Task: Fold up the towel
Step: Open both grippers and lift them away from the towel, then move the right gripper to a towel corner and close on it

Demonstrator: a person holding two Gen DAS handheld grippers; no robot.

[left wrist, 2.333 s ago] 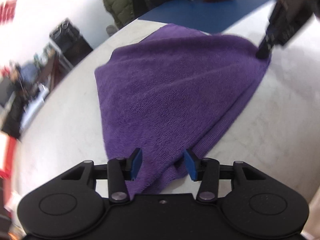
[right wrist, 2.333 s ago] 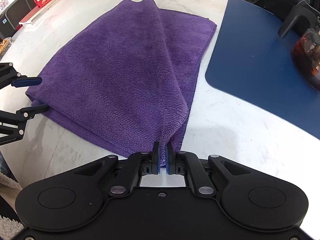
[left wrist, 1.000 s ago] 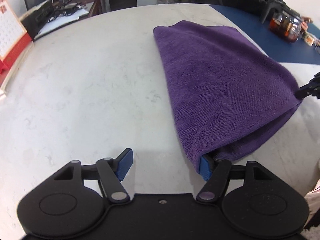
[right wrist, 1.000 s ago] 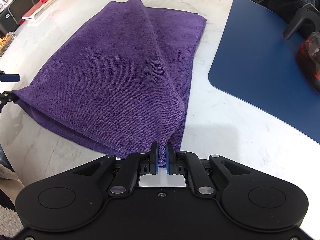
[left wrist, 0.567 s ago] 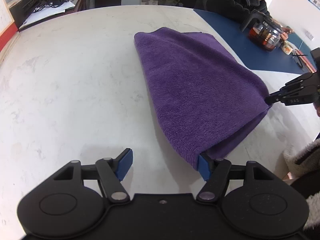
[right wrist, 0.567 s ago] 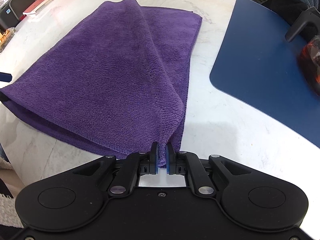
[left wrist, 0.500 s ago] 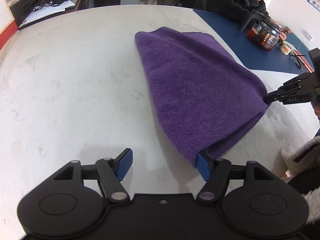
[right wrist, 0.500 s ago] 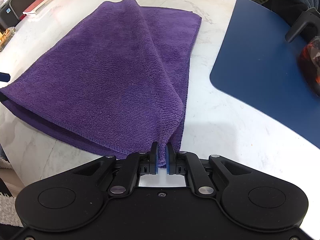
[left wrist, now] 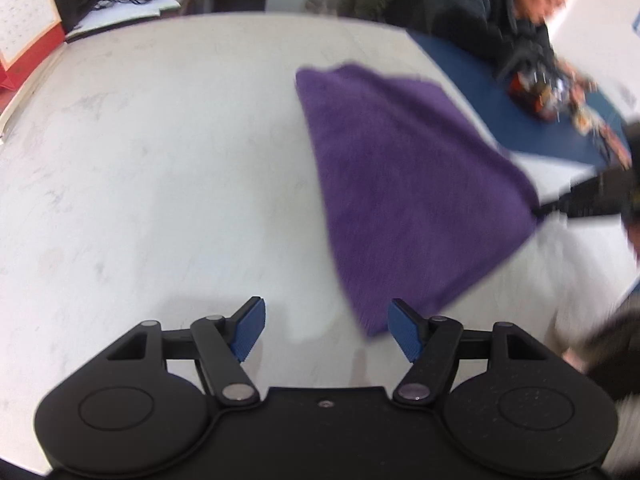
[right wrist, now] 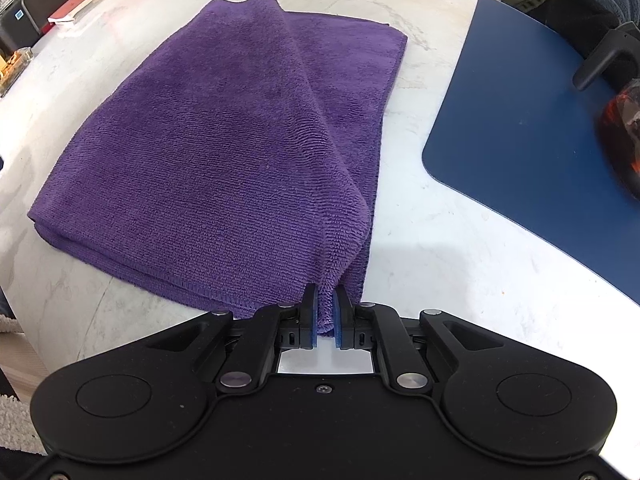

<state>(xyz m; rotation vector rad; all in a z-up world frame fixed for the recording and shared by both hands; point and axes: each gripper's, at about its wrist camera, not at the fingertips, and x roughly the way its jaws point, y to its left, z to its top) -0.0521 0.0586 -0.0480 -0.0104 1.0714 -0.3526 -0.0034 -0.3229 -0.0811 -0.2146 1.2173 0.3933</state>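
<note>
A purple towel [left wrist: 400, 180], folded double, lies on the white marble table [left wrist: 160, 160]. My left gripper [left wrist: 326, 328] is open just above the table; the towel's near corner lies between its blue pads close to the right one, and neither pad presses it. In the right wrist view the towel [right wrist: 224, 152] spreads away from my right gripper [right wrist: 326, 312], which is shut on its near corner, with cloth pinched between the pads. The left wrist view shows that right gripper [left wrist: 546, 210], blurred, at the towel's right corner.
A blue mat [right wrist: 540, 128] covers the table to the right of the towel, with a glass teapot [right wrist: 624, 140] on it. A person [left wrist: 480, 8] sits at the far side. A red desk calendar [left wrist: 24, 28] stands at the far left edge.
My left gripper has come off the towel's corner, which now lies loose on the table, and has swung slightly. Its fingertip has left the right wrist view. The right gripper holds still.
</note>
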